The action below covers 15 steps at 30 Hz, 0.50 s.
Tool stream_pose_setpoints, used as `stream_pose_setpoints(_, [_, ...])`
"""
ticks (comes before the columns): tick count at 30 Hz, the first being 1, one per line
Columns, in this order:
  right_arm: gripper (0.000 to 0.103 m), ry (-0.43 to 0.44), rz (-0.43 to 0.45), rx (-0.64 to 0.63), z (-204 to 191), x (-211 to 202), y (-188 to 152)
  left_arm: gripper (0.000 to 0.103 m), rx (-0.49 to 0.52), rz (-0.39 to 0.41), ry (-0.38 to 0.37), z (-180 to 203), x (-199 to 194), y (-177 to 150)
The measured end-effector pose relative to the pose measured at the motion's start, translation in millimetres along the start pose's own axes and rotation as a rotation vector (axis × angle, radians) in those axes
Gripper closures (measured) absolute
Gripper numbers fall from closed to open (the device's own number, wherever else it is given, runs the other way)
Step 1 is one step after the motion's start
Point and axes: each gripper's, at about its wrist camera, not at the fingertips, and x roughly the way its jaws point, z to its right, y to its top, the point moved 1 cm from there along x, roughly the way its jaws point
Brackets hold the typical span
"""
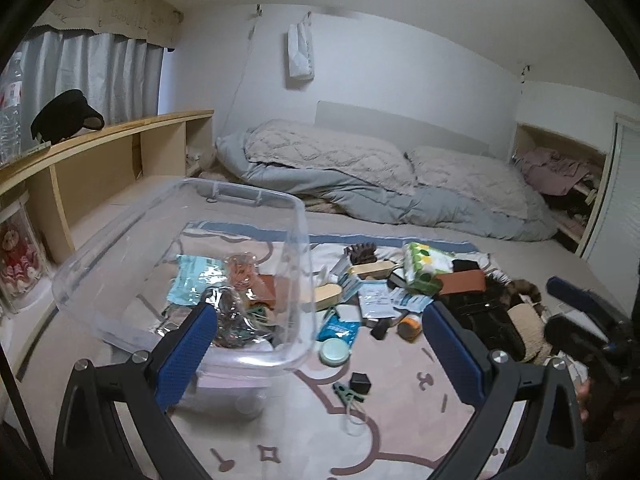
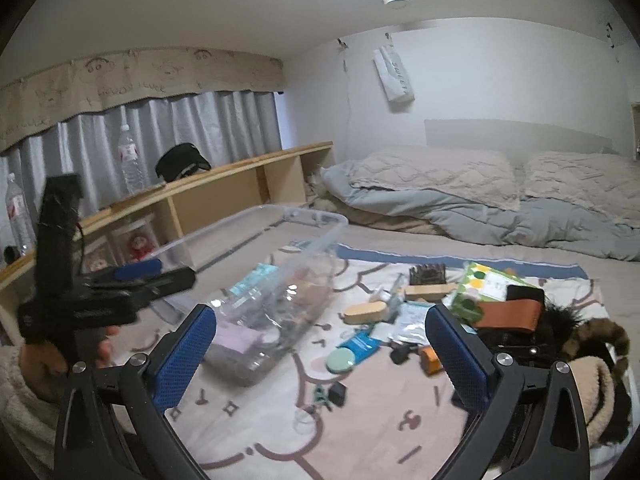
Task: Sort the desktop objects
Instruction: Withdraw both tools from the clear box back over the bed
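A clear plastic box (image 1: 280,216) stands on the patterned mat, holding packets and small items; it also shows as the box (image 2: 304,216) in the right wrist view. My left gripper (image 1: 320,332) is open wide, its jaws astride the box's near corner without pressing it. My right gripper (image 2: 320,344) is open wide and empty, above a round green tin (image 2: 340,360), a blue packet (image 2: 360,344) and a small black cube (image 2: 338,392). Loose items spread right of the box: a wooden brush (image 1: 328,296), a green tissue pack (image 1: 424,268), a brown case (image 1: 460,282) and an orange bottle (image 1: 410,326).
All of this lies on a bed; a folded grey duvet (image 1: 360,184) and pillows fill the far end. A wooden shelf (image 1: 100,148) runs along the left with a black cap and water bottles. A furry dark heap (image 2: 580,340) lies at the right.
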Motion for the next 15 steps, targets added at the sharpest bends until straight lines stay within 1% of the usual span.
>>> stream_pose_setpoints(5, [0.000, -0.045, -0.015, -0.021, 9, 1, -17, 0.000, 0.013, 0.007, 0.008, 11, 4, -15])
stream_pose_setpoints(6, [0.000, -0.058, -0.007, -0.025, 11, 0, -20, 0.000, 0.014, 0.014, 0.013, 13, 4, -18])
stream_pose_setpoints(8, [0.000, -0.089, 0.049, -0.036, 14, -9, -28, 0.000, 0.019, 0.030, 0.020, 17, 5, -25])
stream_pose_setpoints(10, [0.000, -0.104, 0.080, -0.036, 18, -14, -33, 0.000, 0.025, 0.035, 0.022, 22, 7, -34])
stream_pose_setpoints(15, [0.000, -0.117, 0.116, -0.008, 32, -20, -50, 0.000, 0.027, 0.035, 0.006, 32, 13, -53])
